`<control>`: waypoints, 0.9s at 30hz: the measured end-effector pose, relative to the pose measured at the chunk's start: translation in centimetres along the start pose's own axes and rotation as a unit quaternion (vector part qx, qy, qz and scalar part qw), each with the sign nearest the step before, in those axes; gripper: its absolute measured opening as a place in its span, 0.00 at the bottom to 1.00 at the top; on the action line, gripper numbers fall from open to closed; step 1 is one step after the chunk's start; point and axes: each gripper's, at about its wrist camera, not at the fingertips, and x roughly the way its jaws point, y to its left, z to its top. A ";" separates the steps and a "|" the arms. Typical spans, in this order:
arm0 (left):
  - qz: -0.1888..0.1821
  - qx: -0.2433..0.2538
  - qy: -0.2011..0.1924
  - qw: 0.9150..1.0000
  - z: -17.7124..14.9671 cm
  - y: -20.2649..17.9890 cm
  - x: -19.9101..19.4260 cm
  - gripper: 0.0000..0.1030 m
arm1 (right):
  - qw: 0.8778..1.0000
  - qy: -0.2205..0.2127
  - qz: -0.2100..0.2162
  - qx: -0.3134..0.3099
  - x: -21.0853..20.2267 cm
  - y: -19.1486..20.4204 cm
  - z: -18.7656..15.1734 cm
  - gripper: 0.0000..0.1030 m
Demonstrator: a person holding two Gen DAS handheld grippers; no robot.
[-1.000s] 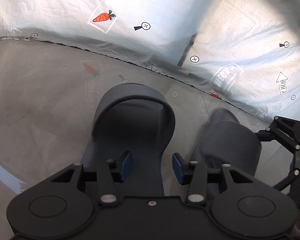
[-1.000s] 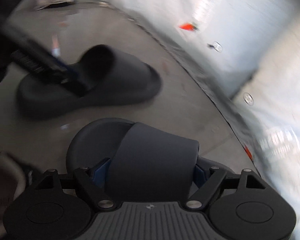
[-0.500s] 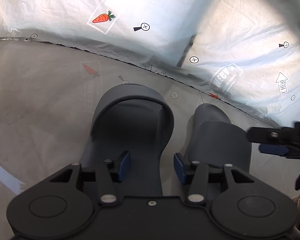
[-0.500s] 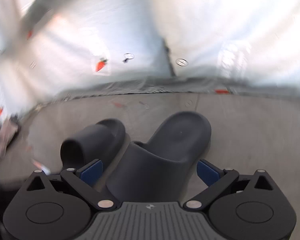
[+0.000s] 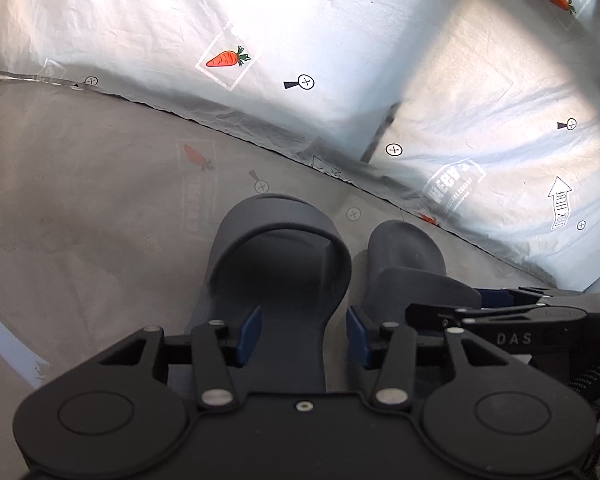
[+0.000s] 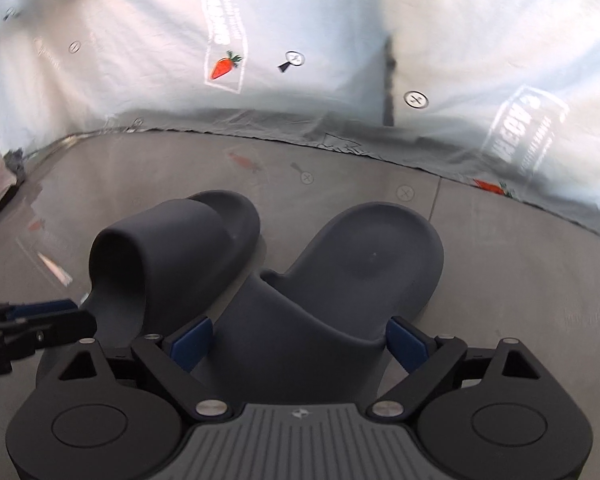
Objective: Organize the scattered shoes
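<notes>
Two dark grey slides lie side by side on the grey floor, toes toward the sheeted wall. In the left wrist view the left slide [image 5: 276,264] runs under my left gripper [image 5: 302,336]. That gripper stands partly open over the heel, and a strip of floor shows between its right pad and the slide. The right slide [image 5: 408,264] lies beside it, with a finger of the right gripper [image 5: 440,312] across its strap. In the right wrist view my right gripper [image 6: 300,346] straddles the strap of the right slide [image 6: 364,264]. Its jaws are closing, and both pads are close beside the strap. The left slide [image 6: 180,248] is angled toward it.
A white plastic sheet [image 5: 340,40] printed with carrots and markers hangs just beyond the toes, meeting the floor [image 5: 80,200] in a wrinkled seam. Crumpled paper or cloth [image 6: 0,184] lies at the far left by the wall. Open floor stretches to the left and right of the pair.
The right gripper rolled and swung the right slide round, setting it down beside the left one, then opened off its strap. The left gripper and left slide stayed put.
</notes>
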 end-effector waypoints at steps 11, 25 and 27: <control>0.016 -0.017 -0.013 1.000 0.1 1.2 -0.6 0.46 | 0.999 0.029 0.038 0.019 1.1 -0.5 1.3 0.91; 0.045 -0.050 -0.024 0.997 0.2 3.9 -1.2 0.46 | 0.992 -0.005 -0.002 -0.128 2.7 10.1 2.8 0.60; 0.048 -0.054 -0.024 0.997 0.1 4.2 -1.2 0.46 | 0.992 0.016 -0.023 -0.120 4.7 10.6 3.4 0.57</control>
